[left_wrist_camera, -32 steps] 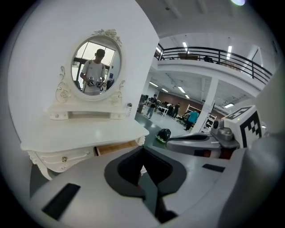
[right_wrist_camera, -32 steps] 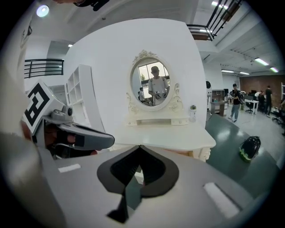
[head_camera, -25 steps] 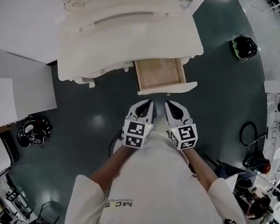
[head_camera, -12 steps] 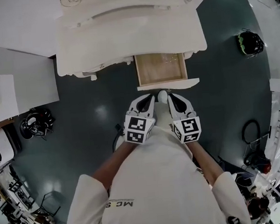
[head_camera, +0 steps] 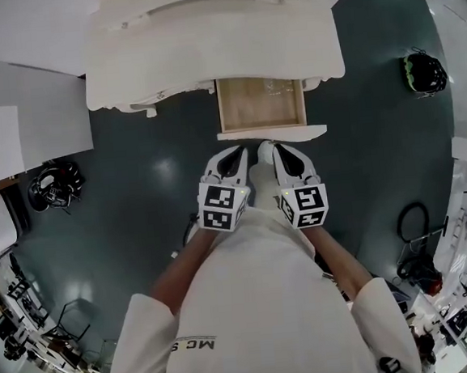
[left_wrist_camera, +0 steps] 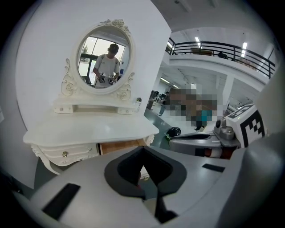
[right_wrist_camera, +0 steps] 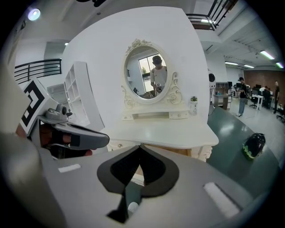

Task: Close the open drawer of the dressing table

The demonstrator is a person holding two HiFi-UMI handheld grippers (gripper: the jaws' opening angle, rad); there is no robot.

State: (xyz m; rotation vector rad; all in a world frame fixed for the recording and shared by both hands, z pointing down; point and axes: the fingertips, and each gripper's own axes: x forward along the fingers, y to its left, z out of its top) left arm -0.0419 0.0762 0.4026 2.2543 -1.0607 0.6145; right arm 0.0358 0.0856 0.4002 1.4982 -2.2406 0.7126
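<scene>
Wooden drawer open; left tool and right tool, both closed and empty, held side by side pointing at its front.

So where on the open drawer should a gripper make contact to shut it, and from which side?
The white front panel of the drawer, near its middle, from the person's side. It juts out from the dressing table as a wide flat face toward the shut left gripper and right gripper, so a square push probably beats any grasp.
</scene>
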